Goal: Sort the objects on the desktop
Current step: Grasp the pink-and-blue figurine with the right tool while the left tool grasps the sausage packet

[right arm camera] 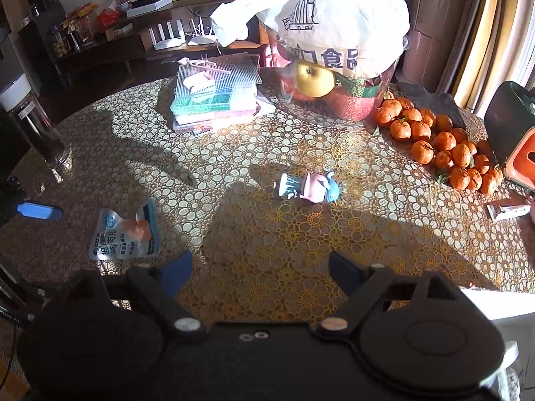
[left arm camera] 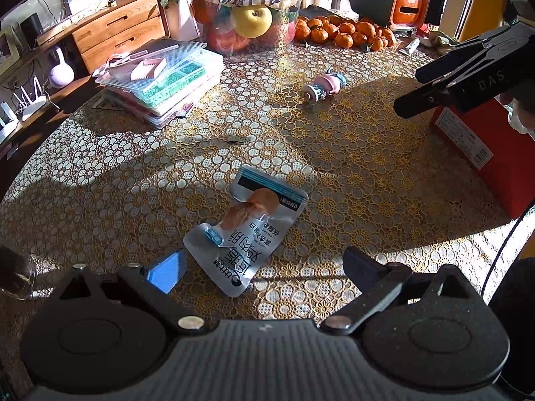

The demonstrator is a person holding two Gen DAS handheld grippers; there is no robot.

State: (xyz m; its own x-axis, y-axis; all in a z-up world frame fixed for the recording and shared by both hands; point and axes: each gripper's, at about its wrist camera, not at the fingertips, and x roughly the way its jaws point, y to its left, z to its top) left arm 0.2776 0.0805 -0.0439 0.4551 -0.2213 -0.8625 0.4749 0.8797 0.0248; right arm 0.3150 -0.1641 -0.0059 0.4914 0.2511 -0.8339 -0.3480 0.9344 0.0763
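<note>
Covering the whole round table is a lace-patterned cloth of gold and white flower rings, half in hard sunlight and half in shadow. At its far side stands a clear fruit container with a yellow apple pressed against the wall and a crinkled white printed bag draped over the top. Beside it sits a stack of flat translucent bead boxes with a pegboard sheet on top, and a loose heap of glossy tangerines lies on the opposite side. A red carton stands at the table edge in the left wrist view.

The left gripper has its jaws spread wide, holding nothing; its blue-padded fingers flank the near end of a crumpled, shiny silver-blue snack pouch, which lies flat on the cloth just ahead. Whether a pad touches the pouch is unclear.

The right gripper is likewise wide apart and empty, hovering over bare cloth. Well ahead of it, near the table's middle, a small pink-and-blue figurine lies on its side. A small white tube rests near the tangerines.
</note>
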